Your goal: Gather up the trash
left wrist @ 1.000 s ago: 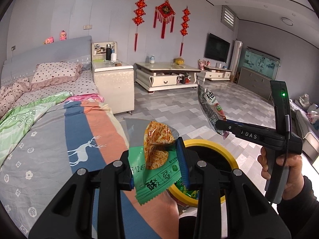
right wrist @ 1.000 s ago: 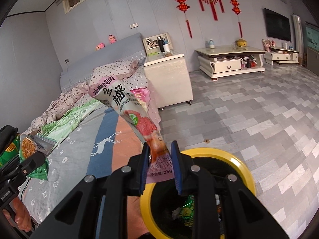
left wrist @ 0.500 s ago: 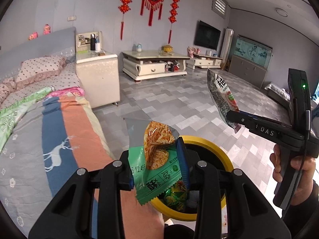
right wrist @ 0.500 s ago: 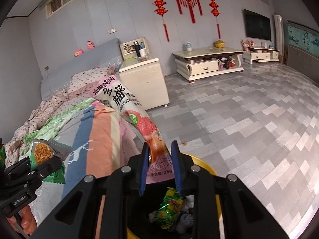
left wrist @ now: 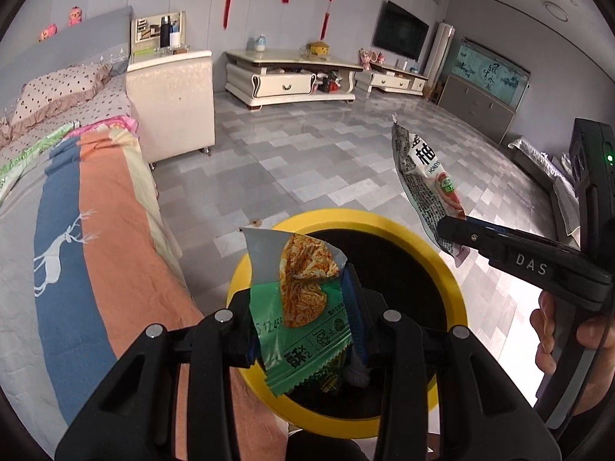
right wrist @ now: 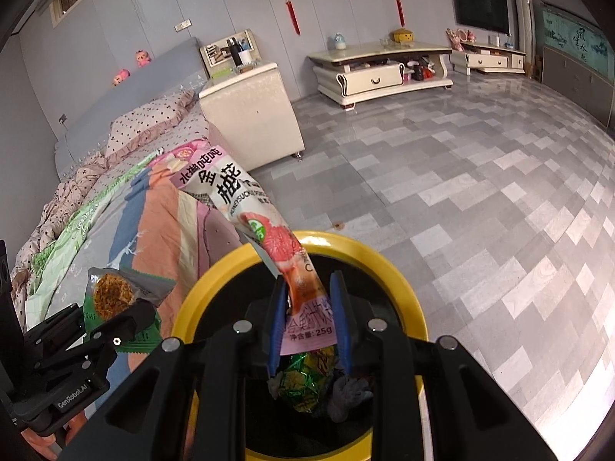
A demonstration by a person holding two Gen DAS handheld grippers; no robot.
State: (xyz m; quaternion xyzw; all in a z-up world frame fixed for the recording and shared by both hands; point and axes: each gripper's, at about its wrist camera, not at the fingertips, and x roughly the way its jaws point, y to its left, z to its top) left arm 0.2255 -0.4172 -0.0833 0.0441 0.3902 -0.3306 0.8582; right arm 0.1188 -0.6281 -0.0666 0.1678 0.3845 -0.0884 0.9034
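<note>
1. Since a second ago both grippers have come over the yellow-rimmed bin (left wrist: 453,292): its mouth, then half hidden at the lower edge, now lies open beneath both sets of fingers.
2. Nearest in the left wrist view, the left gripper (left wrist: 303,319) has its fingers clamped on the green noodle-snack wrapper (left wrist: 303,307), which hangs above the bin's rim at about 9 o'clock of the opening.
3. In the right wrist view, the right gripper (right wrist: 307,319) has its fingers clamped on the lower end of the long pink sachet (right wrist: 265,230); the sachet leans up toward 11 o'clock, with earlier trash (right wrist: 307,384) visible in the bin just below.
4. To do the drop well, I judge the left gripper should move further toward the centre, since its wrapper sits near the rim and could slide out onto the bed (left wrist: 96,230) at 9 o'clock.
5. Tip the tall sachet down before parting the fingers, so it does not topple over the far rim onto the tiled floor (right wrist: 480,199).
6. Release one at a time.
</note>
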